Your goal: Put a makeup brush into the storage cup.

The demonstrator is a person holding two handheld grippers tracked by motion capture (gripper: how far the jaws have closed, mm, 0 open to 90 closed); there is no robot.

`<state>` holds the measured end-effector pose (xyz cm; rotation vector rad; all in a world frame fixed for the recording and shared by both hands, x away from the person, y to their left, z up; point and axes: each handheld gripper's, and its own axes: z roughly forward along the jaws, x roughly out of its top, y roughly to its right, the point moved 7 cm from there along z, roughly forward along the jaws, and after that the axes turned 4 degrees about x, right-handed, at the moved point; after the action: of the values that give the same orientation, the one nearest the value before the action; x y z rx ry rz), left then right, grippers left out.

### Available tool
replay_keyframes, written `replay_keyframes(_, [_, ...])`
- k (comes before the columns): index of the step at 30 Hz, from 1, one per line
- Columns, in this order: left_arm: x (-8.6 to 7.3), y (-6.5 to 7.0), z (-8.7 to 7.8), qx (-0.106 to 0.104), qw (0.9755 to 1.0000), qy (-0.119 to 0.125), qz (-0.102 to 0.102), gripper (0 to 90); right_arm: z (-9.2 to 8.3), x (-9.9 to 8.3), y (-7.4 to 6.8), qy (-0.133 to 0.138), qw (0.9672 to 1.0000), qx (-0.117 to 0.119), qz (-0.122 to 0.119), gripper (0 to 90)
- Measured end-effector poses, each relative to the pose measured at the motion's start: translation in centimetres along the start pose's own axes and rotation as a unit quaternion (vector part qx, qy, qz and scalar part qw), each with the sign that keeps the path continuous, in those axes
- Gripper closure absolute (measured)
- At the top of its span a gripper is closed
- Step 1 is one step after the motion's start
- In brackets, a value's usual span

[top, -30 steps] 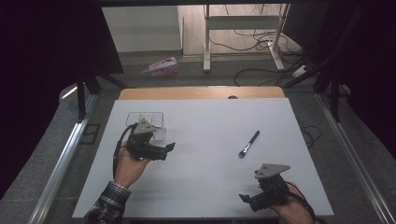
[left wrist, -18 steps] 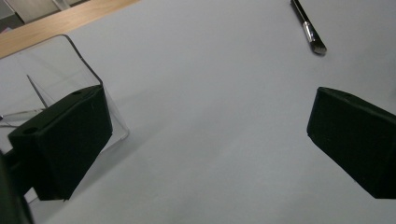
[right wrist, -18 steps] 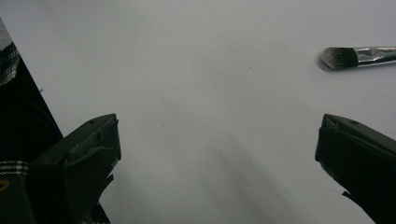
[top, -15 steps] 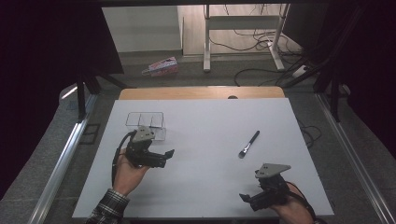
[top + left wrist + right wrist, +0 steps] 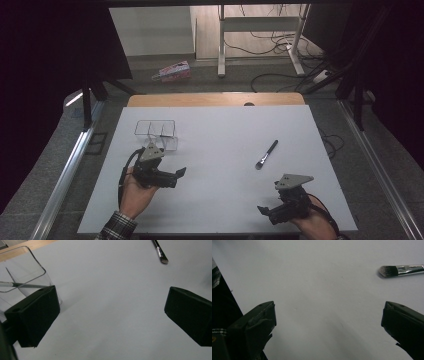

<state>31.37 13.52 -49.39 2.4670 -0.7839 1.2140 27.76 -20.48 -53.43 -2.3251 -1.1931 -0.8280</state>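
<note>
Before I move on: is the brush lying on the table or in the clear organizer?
On the table: the brush lies flat on the white surface, well apart from the clear organizer.

On the surface (image 5: 220,125), the organizer (image 5: 156,134) sits behind my left gripper (image 5: 172,175); the brush (image 5: 266,154) lies right, behind my right gripper (image 5: 267,212).

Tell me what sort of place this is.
Probably a lab or test workspace: a white table holds just a brush and a clear box, with loose cables on the floor and dark screens around it.
</note>
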Motion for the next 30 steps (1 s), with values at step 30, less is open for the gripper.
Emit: replay_keyframes(30, [-3.3, 2.0, -1.5, -0.005, 0.9999, -0.008, 0.004, 0.7, -1.2, -0.4, 2.4, 0.008, 0.9989, -0.044, 0.017, 0.0])
